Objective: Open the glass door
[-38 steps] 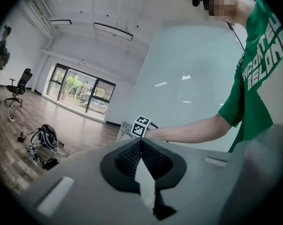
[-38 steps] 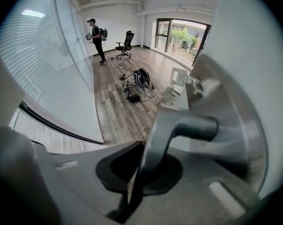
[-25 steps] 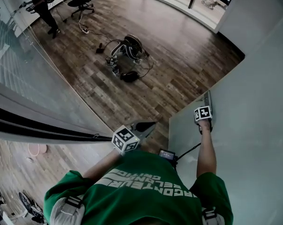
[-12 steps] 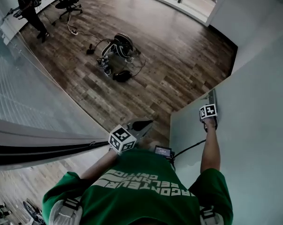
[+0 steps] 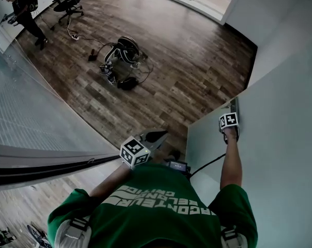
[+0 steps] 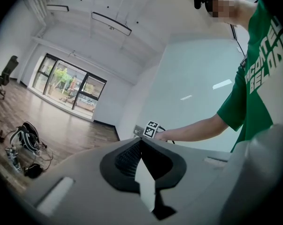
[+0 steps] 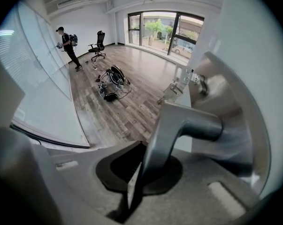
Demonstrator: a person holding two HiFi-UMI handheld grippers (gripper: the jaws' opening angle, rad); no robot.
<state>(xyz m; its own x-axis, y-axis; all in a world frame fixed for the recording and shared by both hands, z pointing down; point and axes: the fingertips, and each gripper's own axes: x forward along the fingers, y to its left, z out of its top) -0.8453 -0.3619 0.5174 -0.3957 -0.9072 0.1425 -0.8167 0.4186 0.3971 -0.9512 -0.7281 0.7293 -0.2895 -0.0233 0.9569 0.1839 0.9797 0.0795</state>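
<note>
Both grippers had shifted slightly: the right gripper [image 7: 140, 165] stayed clamped on the glass door's [image 5: 280, 138] handle [image 7: 188, 123]. The left gripper [image 5: 154, 137], at its 8 o'clock, was closed and empty.

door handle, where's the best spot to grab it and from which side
Grip the flat lever arm of the door handle near its free end, away from the round stem that joins it to the glass door. Come from above, pointing down along the door, with the jaws across the lever's flat faces. The right gripper is clamped on it just so.
</note>
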